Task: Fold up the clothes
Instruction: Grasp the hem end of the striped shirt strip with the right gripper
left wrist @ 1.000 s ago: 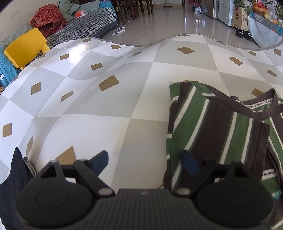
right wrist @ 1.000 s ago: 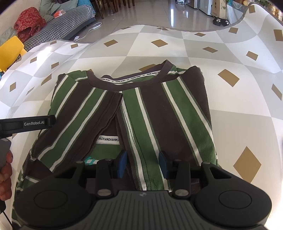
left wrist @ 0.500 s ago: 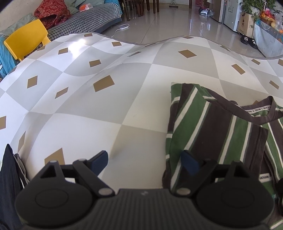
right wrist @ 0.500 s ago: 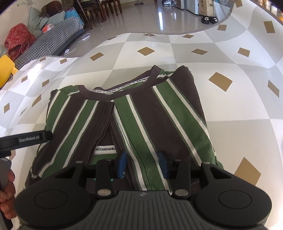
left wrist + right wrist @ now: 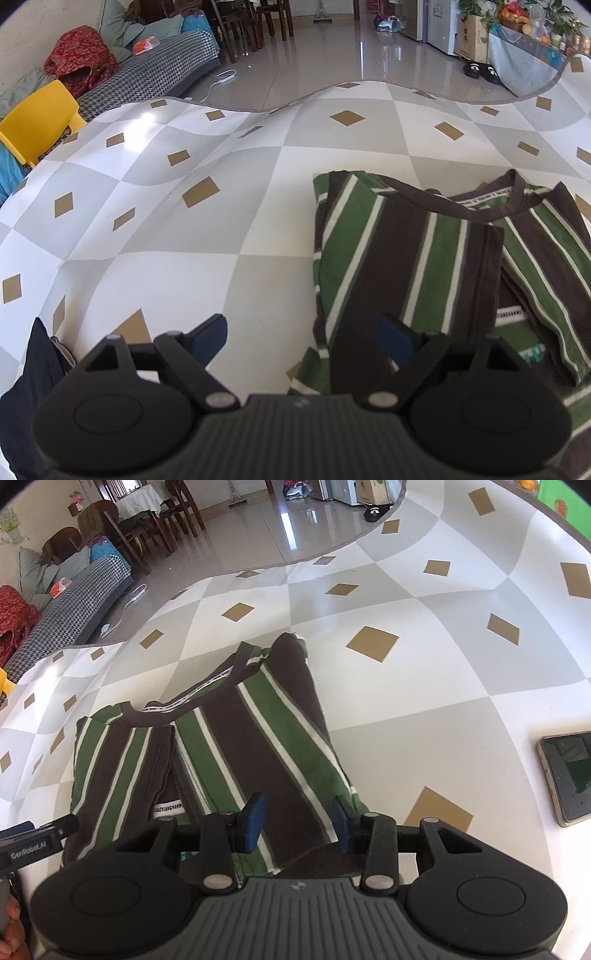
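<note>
Left wrist view, then right wrist view: both claws lift back from the half-folded shirt.
Left wrist view shows the left gripper (image 5: 301,334) spread wide and empty, pulled back so more of the green, brown and white striped cotton T-shirt (image 5: 424,258) shows, sleeves folded in; bare checked tablecloth (image 5: 177,229) lies left. Right wrist view shows the right gripper (image 5: 297,821) part-open, gripping nothing, swung right; a dark phone (image 5: 569,775) now lies near right. The bottom-up fold likely follows.

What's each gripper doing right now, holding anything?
Left gripper: open wide, empty, fingers straddling the striped shirt's left edge.
Right gripper: partly open over the shirt; a grip cannot be told.
</note>
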